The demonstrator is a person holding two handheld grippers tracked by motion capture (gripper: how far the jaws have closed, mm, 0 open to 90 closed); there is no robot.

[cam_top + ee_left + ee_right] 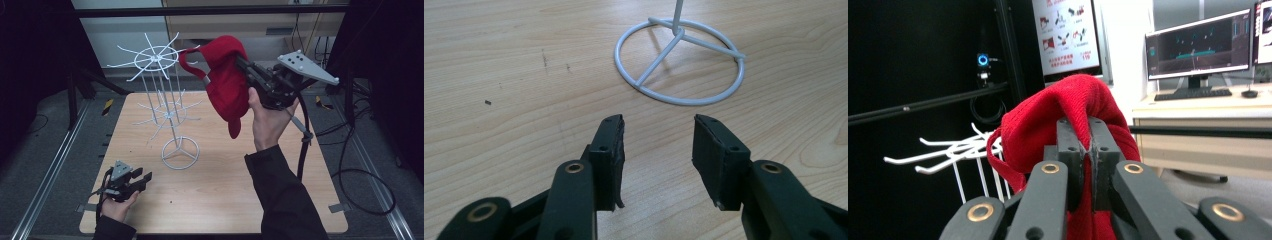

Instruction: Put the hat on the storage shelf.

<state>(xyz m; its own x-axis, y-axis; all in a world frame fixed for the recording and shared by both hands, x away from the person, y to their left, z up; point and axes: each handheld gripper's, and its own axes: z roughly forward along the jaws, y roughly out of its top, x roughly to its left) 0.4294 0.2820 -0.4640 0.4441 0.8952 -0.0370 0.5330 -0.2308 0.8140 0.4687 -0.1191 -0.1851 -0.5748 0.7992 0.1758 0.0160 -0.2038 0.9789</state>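
Two grippers, high view: the right gripper (pixel 246 66) is pinching a red cap (pixel 227 82) and holding it up in the air beside the top ring of the white wire rack (pixel 165 102); the cap's strap is hanging close to the rack's top prongs, though whether they are touching I cannot tell.
Left hand, high view: the left gripper (pixel 144 179) is resting low at the near left of the wooden table (pixel 225 200), jaws apart, nothing between them.
Left gripper view: the left gripper (pixel 658 145) is pointing its wide, empty jaws at the rack's round base (pixel 680 62), which is standing on the table (pixel 499 75) a little ahead.
Right gripper view: the right gripper (pixel 1086 131) is clamping its jaws tight on a fold of the cap (pixel 1048 120), the cloth bulging above them; the rack's prongs (pixel 943 152) are sticking out to the left behind it.
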